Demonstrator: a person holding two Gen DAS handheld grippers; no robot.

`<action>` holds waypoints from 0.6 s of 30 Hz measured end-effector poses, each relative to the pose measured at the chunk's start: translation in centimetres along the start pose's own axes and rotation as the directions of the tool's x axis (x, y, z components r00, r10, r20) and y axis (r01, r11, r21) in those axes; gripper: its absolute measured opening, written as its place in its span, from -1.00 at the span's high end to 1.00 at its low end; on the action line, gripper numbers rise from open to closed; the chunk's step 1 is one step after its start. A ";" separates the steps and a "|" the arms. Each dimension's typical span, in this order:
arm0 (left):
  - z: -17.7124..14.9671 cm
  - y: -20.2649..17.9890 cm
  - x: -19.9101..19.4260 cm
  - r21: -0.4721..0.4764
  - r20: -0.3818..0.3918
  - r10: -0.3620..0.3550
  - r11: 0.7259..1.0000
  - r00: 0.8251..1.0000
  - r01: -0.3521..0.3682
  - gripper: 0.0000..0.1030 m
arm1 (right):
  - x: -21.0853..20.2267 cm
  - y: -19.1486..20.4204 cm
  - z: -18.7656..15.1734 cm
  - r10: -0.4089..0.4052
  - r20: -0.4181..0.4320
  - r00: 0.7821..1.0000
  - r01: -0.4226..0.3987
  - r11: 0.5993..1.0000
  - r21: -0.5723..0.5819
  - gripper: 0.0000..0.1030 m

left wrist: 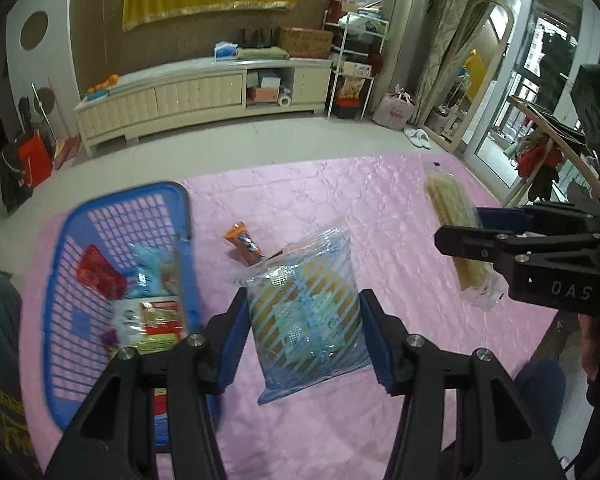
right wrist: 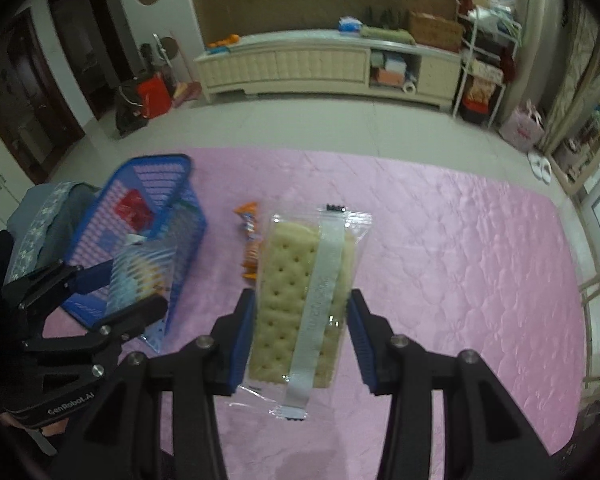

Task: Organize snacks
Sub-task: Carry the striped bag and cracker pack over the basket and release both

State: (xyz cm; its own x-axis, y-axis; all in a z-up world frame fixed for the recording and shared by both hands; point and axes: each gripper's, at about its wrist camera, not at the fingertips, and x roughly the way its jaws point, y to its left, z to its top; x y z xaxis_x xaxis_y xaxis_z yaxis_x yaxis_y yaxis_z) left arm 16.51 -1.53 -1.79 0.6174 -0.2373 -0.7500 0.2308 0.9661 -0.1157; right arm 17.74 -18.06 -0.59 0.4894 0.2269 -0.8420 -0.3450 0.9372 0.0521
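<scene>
My left gripper (left wrist: 304, 320) is shut on a clear bag with light-blue stripes (left wrist: 304, 276), held above the pink quilted cloth (left wrist: 380, 200). My right gripper (right wrist: 300, 300) is shut on a clear pack of pale crackers (right wrist: 288, 264), also lifted off the cloth. Each view shows the other gripper: the right gripper (left wrist: 460, 226) with the cracker pack (left wrist: 448, 196), and the left gripper (right wrist: 132, 286) with the striped bag (right wrist: 140, 272). A blue plastic basket (left wrist: 128, 196) (right wrist: 156, 158) sits to the left, holding red, light-blue and white-green packets. An orange snack packet (left wrist: 246, 242) (right wrist: 250, 240) lies on the cloth beside it.
The pink cloth (right wrist: 460, 240) stretches wide to the right of the basket. Grey fabric (right wrist: 40, 216) lies left of the basket. Beyond the cloth is pale floor, then a long cream cabinet (left wrist: 204, 88). A wooden chair with clothes (left wrist: 540, 152) stands at the right.
</scene>
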 end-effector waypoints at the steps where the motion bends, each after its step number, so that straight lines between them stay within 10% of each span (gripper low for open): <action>1: 0.0 0.4 -0.7 0.005 0.007 0.006 1.000 1.000 -0.006 0.01 | -0.3 0.4 0.1 0.004 0.005 1.000 -0.004 1.000 -0.007 0.04; 18: -2.4 10.9 -6.3 -0.066 0.056 0.119 0.991 0.991 -0.115 0.01 | 2.7 12.4 3.1 0.132 -0.023 0.991 -0.134 0.981 -0.141 0.04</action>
State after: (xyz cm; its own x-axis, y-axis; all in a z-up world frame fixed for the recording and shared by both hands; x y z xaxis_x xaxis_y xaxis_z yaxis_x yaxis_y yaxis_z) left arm 13.35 10.73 0.13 0.6817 -0.1262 -0.7207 0.1079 0.9916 -0.0715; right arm 17.30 -5.03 -0.55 0.4210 0.3421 -0.8401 -0.5166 0.8517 0.0879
